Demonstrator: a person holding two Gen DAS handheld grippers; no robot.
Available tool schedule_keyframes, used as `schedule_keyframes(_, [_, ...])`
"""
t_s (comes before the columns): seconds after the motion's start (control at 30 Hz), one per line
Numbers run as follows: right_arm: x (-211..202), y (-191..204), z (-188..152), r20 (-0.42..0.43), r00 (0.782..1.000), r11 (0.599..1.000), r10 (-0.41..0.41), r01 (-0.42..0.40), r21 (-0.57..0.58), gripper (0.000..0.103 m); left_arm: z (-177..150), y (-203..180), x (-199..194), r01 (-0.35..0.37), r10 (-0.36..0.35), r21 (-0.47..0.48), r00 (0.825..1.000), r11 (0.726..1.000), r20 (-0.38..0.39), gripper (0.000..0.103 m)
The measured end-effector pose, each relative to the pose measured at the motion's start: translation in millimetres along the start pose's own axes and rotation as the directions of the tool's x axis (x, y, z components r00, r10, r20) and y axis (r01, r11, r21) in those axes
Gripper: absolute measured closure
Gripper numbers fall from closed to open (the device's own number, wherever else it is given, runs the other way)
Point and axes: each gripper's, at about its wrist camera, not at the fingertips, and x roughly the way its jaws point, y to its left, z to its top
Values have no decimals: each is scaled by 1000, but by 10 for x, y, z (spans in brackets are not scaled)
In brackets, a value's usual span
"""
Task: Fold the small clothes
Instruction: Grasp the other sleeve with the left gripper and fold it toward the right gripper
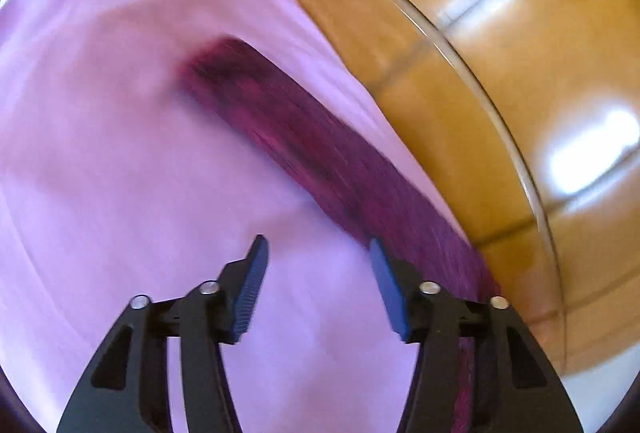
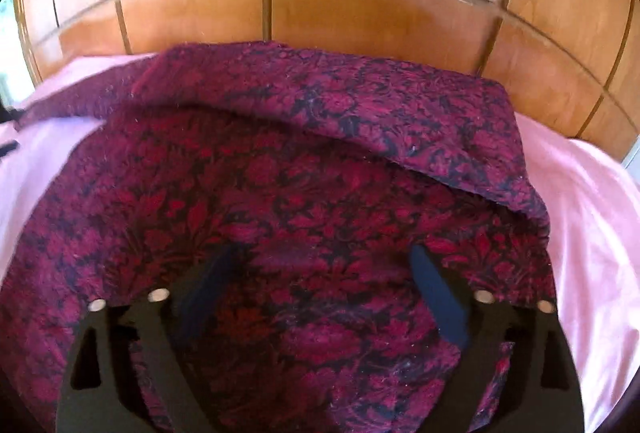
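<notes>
A dark red and black floral cloth [image 2: 312,169] lies on a pink sheet [image 2: 592,217], its far edge folded over toward me in a paler band. My right gripper [image 2: 324,257] hovers over the middle of this cloth, open wide, nothing between its blue pads. In the left wrist view the same cloth [image 1: 304,145] shows as a blurred dark strip running along the right side of the pink sheet [image 1: 120,153]. My left gripper [image 1: 316,245] is open above the sheet, empty; its right finger [image 1: 386,285] is close to the cloth's edge.
Glossy wooden panelled doors [image 2: 360,1] rise just behind the sheet-covered surface. In the left wrist view these wooden panels [image 1: 500,53] fill the right side, with a curved clear rim in front of them. A window-lit corner sits at the top left.
</notes>
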Motion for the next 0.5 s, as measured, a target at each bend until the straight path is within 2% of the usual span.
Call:
schedule_keyframes(0.07, [89, -60, -29, -34, 999, 998, 25, -24, 49, 2, 257, 183, 1, 8, -8, -57, 1000, 998, 9, 56])
schedule_keyframes(0.17, [136, -158, -39, -41, 996, 992, 77, -72, 100, 2, 524, 393, 57, 21, -19, -151, 1000, 988, 13, 56])
schedule_keyframes(0.3, [138, -125, -37, -39, 998, 997, 38, -36, 72, 2, 709, 449, 255, 25, -28, -224, 1000, 974, -11, 56])
schedule_keyframes(0.37, [134, -124, -41, -39, 998, 997, 38, -35, 71, 2, 727, 425, 385, -16, 12, -248, 1000, 969, -18, 56])
schedule_keyframes(0.43, [118, -129, -50, -35, 999, 997, 38, -35, 69, 2, 776, 429, 427, -38, 36, -235, 999, 971, -11, 73])
schedule_keyframes(0.47, [123, -133, -46, -34, 999, 997, 36, -34, 68, 2, 788, 403, 449, -50, 47, -219, 999, 974, -19, 85])
schedule_keyframes(0.5, [127, -135, -36, -35, 999, 997, 33, -31, 66, 2, 780, 342, 474, -52, 49, -209, 999, 977, -23, 91])
